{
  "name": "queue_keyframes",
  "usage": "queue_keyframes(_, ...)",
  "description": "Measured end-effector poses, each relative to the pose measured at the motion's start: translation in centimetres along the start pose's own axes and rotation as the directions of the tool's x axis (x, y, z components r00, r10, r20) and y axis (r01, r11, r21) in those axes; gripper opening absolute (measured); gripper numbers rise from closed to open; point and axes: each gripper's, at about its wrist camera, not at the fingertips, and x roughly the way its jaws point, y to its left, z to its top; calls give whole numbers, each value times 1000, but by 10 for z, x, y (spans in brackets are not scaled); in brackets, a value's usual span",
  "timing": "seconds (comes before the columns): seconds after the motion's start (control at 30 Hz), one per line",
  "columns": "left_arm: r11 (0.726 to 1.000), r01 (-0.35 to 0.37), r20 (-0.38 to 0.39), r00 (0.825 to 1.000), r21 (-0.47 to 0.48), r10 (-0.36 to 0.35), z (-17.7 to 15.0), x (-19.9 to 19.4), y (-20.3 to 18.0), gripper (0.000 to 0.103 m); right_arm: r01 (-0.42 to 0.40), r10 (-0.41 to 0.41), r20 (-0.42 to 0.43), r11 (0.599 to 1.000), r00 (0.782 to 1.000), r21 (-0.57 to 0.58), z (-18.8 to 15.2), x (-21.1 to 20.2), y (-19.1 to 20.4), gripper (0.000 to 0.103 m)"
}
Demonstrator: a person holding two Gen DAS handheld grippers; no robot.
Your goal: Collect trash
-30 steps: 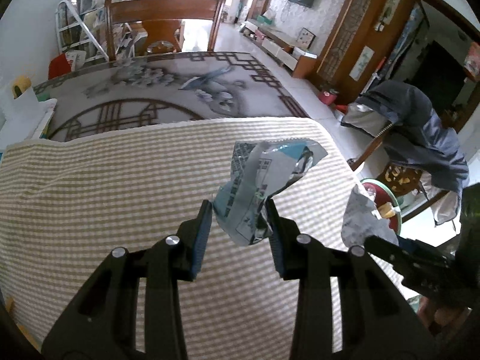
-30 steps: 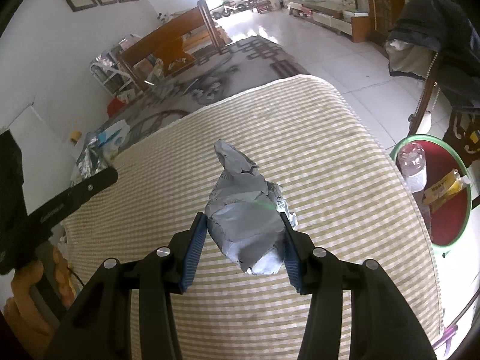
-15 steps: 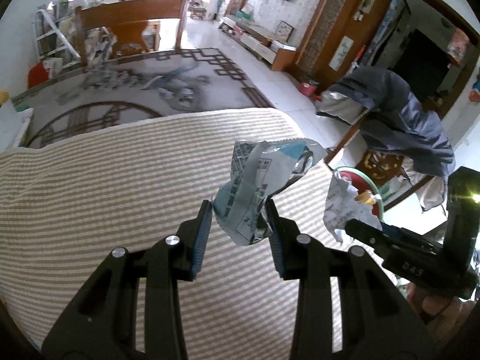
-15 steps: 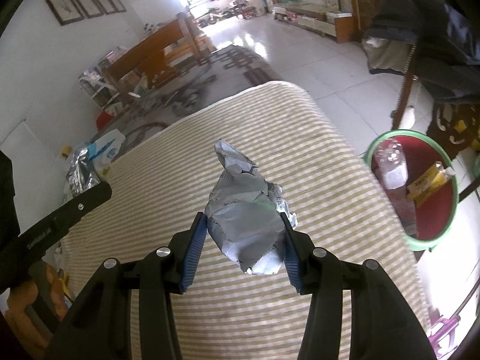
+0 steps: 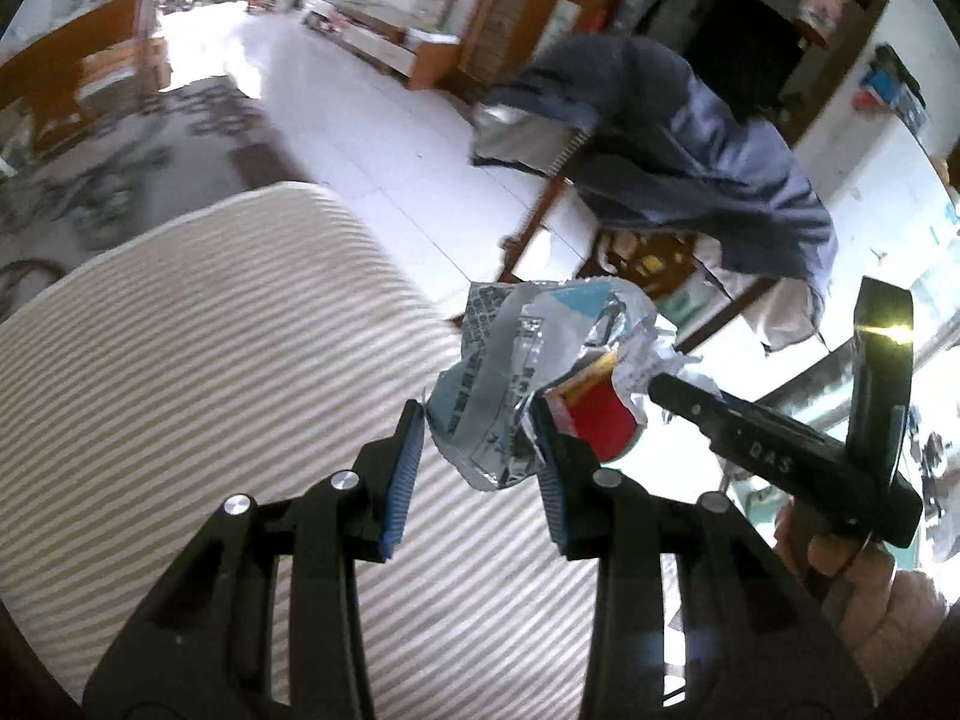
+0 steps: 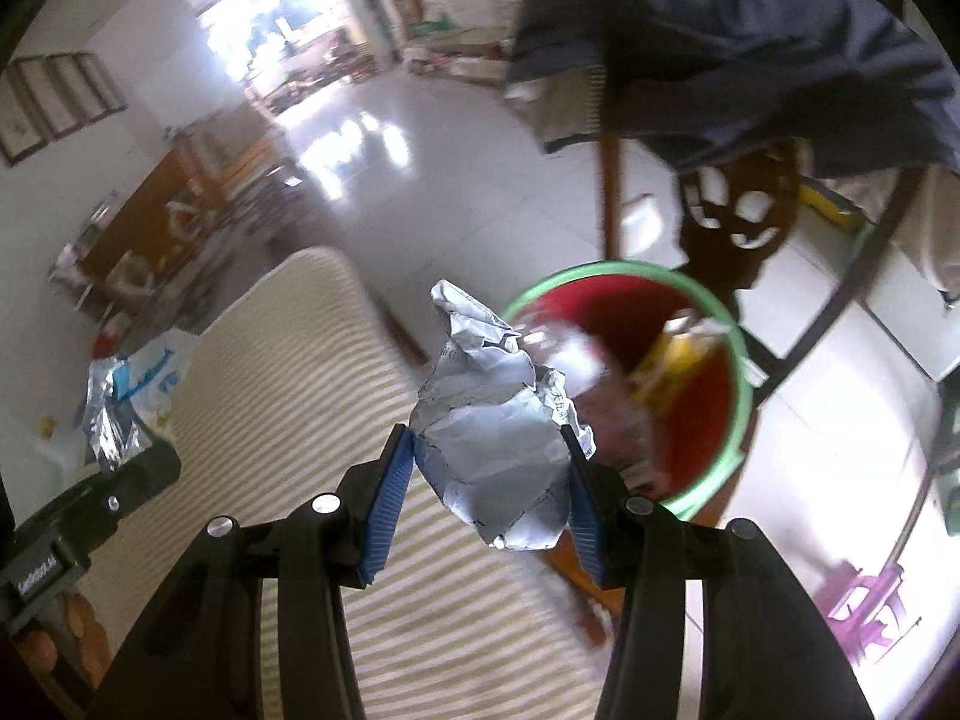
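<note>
My left gripper [image 5: 477, 468] is shut on a crumpled blue-and-silver foil wrapper [image 5: 516, 378], held above the right edge of the striped table [image 5: 180, 348]. My right gripper [image 6: 489, 498] is shut on a crumpled grey paper ball [image 6: 495, 450], held over the table edge beside a red bin with a green rim [image 6: 741, 360] on the floor. The bin holds a plastic bottle and a yellow wrapper. The bin's red inside [image 5: 603, 420] shows behind the wrapper in the left wrist view. The right gripper's body [image 5: 774, 450] also shows there, and the left gripper's body [image 6: 78, 528] shows in the right wrist view.
A wooden chair draped with a dark blue jacket [image 5: 678, 168] stands just beyond the bin. White tiled floor [image 6: 420, 180] lies past the table edge. A patterned rug [image 5: 120, 168] and wooden furniture are further back.
Both grippers have swung right, off the table middle toward the bin, each still holding its trash. The bin now sits much closer and larger in both views.
</note>
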Motion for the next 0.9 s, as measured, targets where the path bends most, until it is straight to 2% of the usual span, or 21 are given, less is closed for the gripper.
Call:
queue_keyframes(0.17,999,12,-20,1000,48,-12,18,36,-41,38,10,-10,-12,1000,1000,10,23,9,-42,49)
queue_keyframes(0.2,998,14,-13,1000,61,-13,24,42,-50,42,5,-5,-16,1000,1000,6,27,11,-47,50)
queue_keyframes(0.27,997,8,12,1000,79,-9,31,48,-63,70,-7,7,-21,1000,1000,-2,33,16,-54,56)
queue_keyframes(0.33,996,-12,66,998,88,6,37,48,-75,85,-10,10,-13,1000,1000,-7,40,20,-62,63)
queue_keyframes(0.5,995,-72,159,986,76,59,48,41,-84,92,-24,24,17,999,1000,-31,51,20,-72,73)
queue_keyframes(0.57,992,-106,219,972,63,90,49,30,-84,98,-23,25,31,998,999,-55,53,18,-70,75)
queue_keyframes(0.63,983,-176,302,941,48,154,49,14,-85,98,-22,26,46,996,999,-81,55,16,-66,77)
queue_keyframes(0.73,965,-262,378,895,17,237,48,-12,-81,98,-31,48,117,990,992,-141,54,0,-50,80)
queue_keyframes(0.8,948,-316,404,865,-20,297,48,-28,-75,98,-29,71,204,980,976,-198,52,-18,-32,86)
queue_keyframes(0.87,938,-341,450,829,-61,331,45,-51,-65,98,-29,99,285,970,953,-240,50,-35,-18,93)
queue_keyframes(0.9,937,-342,465,820,-71,334,43,-60,-62,98,-32,127,349,963,928,-266,46,-49,-6,97)
